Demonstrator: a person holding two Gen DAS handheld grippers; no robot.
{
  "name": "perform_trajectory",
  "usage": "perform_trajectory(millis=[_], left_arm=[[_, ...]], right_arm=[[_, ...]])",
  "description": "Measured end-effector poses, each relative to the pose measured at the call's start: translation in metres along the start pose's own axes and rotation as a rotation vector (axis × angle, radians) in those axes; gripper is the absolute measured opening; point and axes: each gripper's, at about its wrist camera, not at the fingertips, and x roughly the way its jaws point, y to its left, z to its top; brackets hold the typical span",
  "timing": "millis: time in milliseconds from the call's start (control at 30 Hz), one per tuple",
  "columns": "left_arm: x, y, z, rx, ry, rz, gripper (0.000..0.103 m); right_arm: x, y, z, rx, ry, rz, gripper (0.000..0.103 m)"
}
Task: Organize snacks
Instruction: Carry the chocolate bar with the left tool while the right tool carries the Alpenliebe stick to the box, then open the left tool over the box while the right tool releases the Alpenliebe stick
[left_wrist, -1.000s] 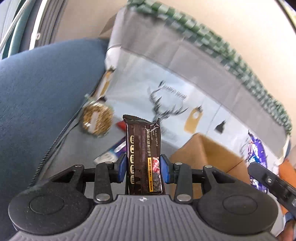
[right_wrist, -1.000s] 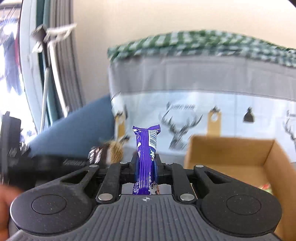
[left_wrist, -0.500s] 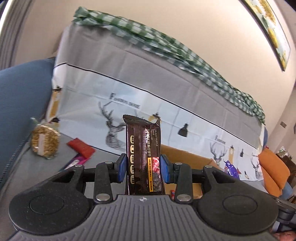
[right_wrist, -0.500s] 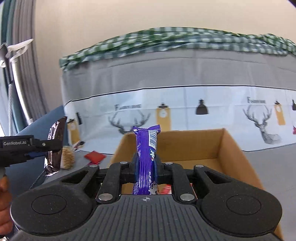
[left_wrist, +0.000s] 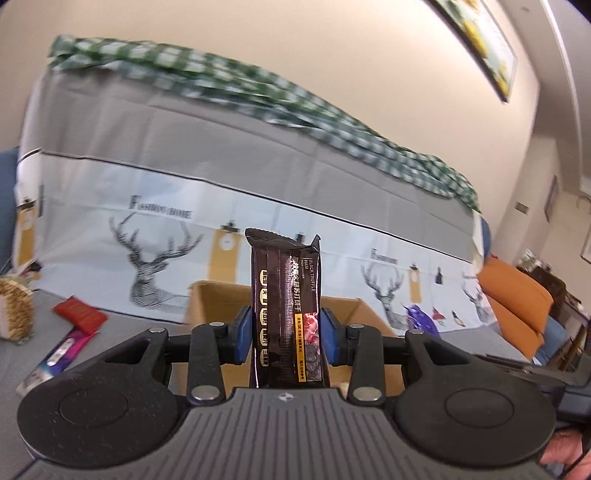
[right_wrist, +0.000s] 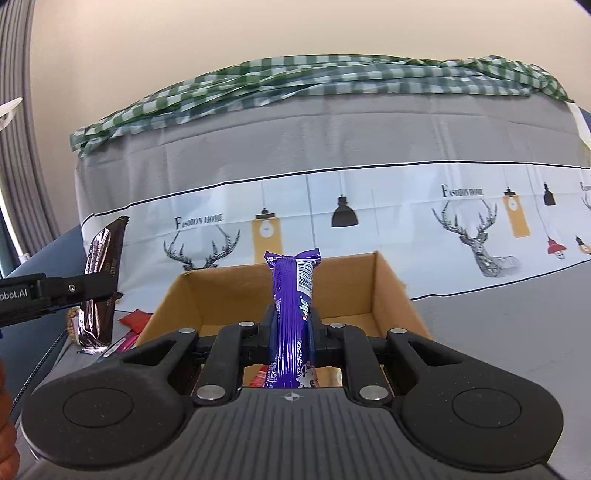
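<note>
My left gripper (left_wrist: 287, 334) is shut on a dark brown snack bar (left_wrist: 286, 295) that stands upright between the blue pads. That bar also shows in the right wrist view (right_wrist: 101, 280), left of the box. My right gripper (right_wrist: 291, 334) is shut on a purple snack bar (right_wrist: 291, 317), held upright over the near edge of an open cardboard box (right_wrist: 388, 291). The box (left_wrist: 218, 299) lies just ahead of the left gripper too. A red packet (right_wrist: 258, 376) lies inside the box.
On the grey sofa seat left of the box lie a red packet (left_wrist: 79, 312), a pink-purple wrapper (left_wrist: 59, 354) and a round brown snack (left_wrist: 14, 314). A purple packet (left_wrist: 421, 319) lies to the right. A deer-print cover (right_wrist: 369, 206) backs the seat.
Both grippers have swung toward the box with their bars still held. The left view has turned from the seat's left end to face the box and the sofa back.
</note>
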Motion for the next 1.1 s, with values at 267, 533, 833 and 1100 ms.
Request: perform_trajectory(millis=[267,533,833,1100], left_arm=[[0.014,-0.034,-0.015,0.084,0.032,-0.055,0.042],[0.02,-0.043,-0.021,0.109,0.043,-0.074,0.042],[0.02,-0.042,-0.02,0.105,0.043,-0.073,0.042],[0.017,-0.04,-0.019,0.097,0.038,-0.071,0.042]], right_arm=[[-0.003,-0.004,0.001,-0.03,-0.033,-0.036,0.016],[-0.002,-0.003,0.002,-0.041,-0.046,-0.06,0.016],[-0.001,0.002,0.001,-0.046,-0.05,-0.063,0.016],[0.0,0.002,0.001,-0.058,-0.049,-0.053,0.016]])
